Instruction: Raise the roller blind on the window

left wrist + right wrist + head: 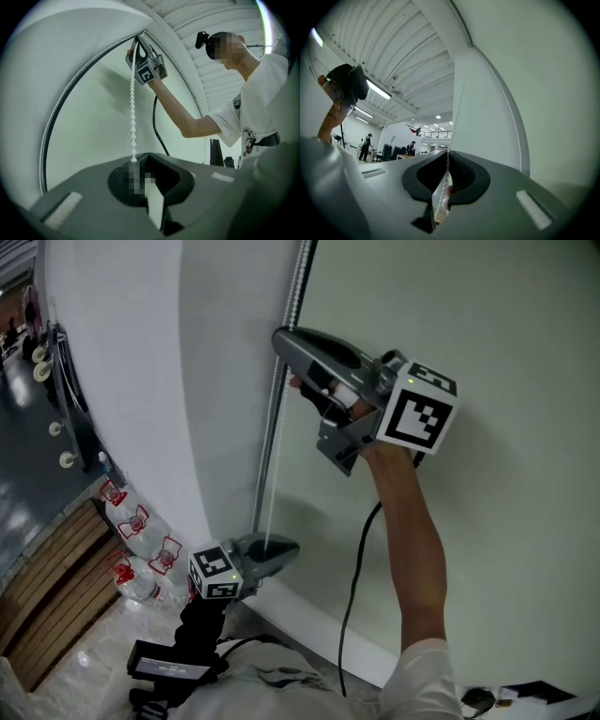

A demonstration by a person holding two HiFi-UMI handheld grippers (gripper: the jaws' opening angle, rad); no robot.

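Head view is filled mostly by a pale green wall [506, 334] on the right. The white blind [122, 399] hangs to the left of it, where the two meet along a straight edge. A bare arm [412, 531] reaches up across the wall and holds the right tool [284, 337] high against that edge, with a black cable [352, 606] trailing down from it. The left tool [286, 547] sits lower on the same edge, directly under the right one and well apart from it.

The bead chain [270, 446] runs down the edge between the two tools. In the right gripper view the jaws are pressed together with the chain pinched between their ribbed pads. In the left gripper view the chain comes straight down from the right tool (taut, by the look of it) and enters the tips of jaws that are closed on it. A second strand curves up along the blind's edge. Water bottles [141, 521] stand on the floor at lower left.
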